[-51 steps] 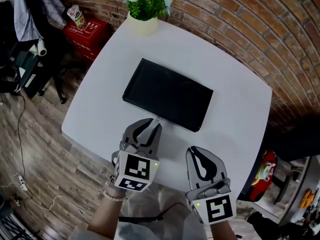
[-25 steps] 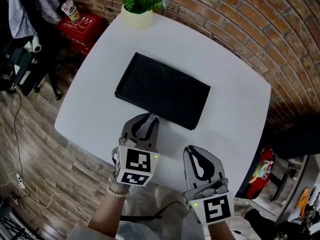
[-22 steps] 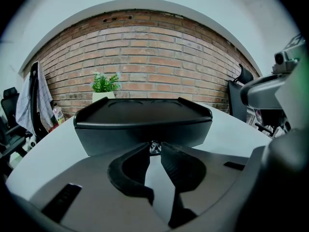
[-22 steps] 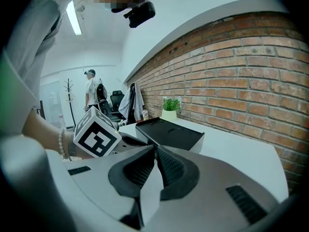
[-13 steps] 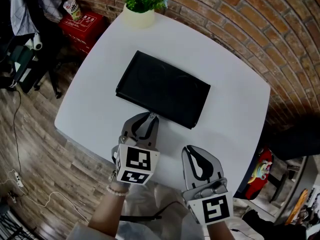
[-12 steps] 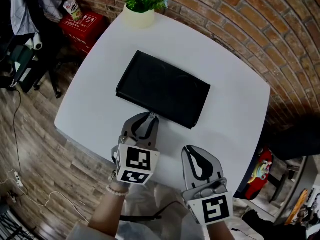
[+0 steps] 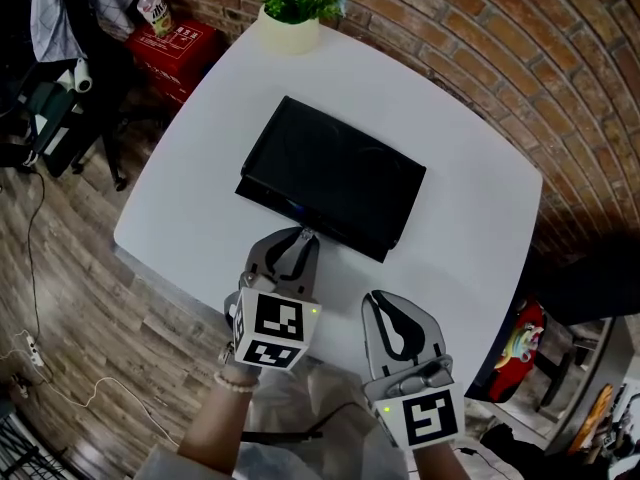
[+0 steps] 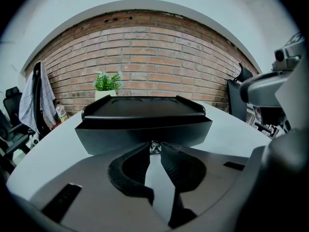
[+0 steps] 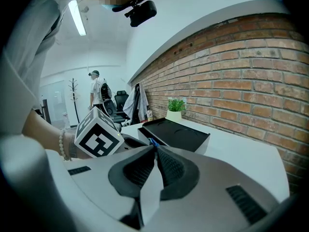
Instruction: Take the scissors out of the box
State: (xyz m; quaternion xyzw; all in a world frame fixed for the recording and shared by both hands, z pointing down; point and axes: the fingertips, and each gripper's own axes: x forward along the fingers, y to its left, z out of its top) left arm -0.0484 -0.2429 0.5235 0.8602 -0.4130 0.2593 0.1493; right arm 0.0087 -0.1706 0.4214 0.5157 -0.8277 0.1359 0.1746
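A flat black box [image 7: 335,173] lies on the white table [image 7: 470,218]. My left gripper [image 7: 301,239] is at the middle of its near side, shut on a small silver knob [image 8: 154,148] on the box's front wall [image 8: 145,129]. That front stands a little out from under the lid [image 8: 145,111], and a bit of blue [image 7: 297,208] shows in the gap; the scissors themselves are hidden. The blue bit [image 9: 152,141] also shows in the right gripper view. My right gripper [image 7: 390,305] hangs shut and empty at the table's near edge, right of the left one.
A potted plant [image 7: 296,8] stands at the table's far edge behind the box. A red case [image 7: 175,43] and a chair with clothes [image 7: 50,28] are on the wooden floor to the left. The brick wall [image 7: 520,58] runs along the right. A person [image 9: 96,93] stands far off.
The box's front has come out a little toward me, and a blue bit now shows under the lid. My grippers have kept their places.
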